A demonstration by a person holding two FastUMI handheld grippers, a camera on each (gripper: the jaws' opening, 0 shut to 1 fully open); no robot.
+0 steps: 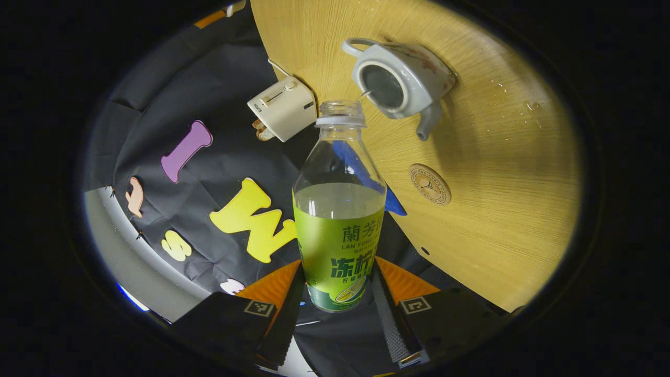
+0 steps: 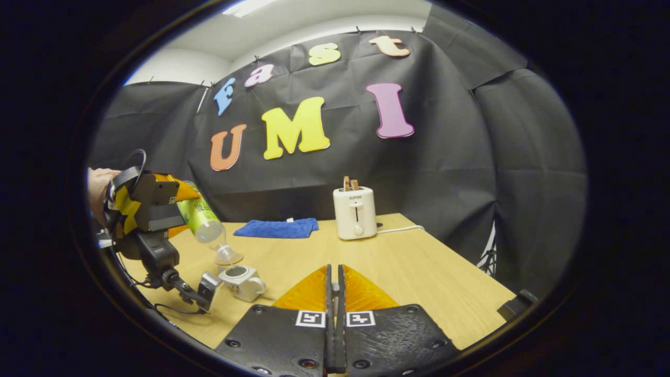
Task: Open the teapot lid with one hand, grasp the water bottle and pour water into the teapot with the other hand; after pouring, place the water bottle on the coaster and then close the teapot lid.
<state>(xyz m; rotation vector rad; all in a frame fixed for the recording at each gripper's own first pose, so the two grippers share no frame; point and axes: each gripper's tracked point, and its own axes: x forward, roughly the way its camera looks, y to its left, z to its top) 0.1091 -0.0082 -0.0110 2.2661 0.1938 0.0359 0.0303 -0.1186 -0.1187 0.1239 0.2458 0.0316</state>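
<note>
While the left tool point(image 1: 335, 298) grips the water bottle point(image 1: 339, 220) low on its green label, both fingers pressing its sides, the bottle is tipped so that its uncapped mouth sits just over the open teapot point(image 1: 400, 78), and a thin thread of water seems to run from the rim into the pot. Holding it near the base likely keeps the neck free and lets the tilt steer the stream. The teapot stands lidless on the bench point(image 1: 497, 173), spout toward the round coaster point(image 1: 430, 184), which lies near it, bare, ready to take the bottle afterwards. Roughly half the water remains. In the right gripper view, the right tool point(image 2: 335, 309) hangs well apart above the bench with its fingers clenched together; I cannot tell whether anything thin sits between them. A toaster point(image 2: 355, 212) and blue cloth point(image 2: 276, 228) stand at the far edge, out of the way.
</note>
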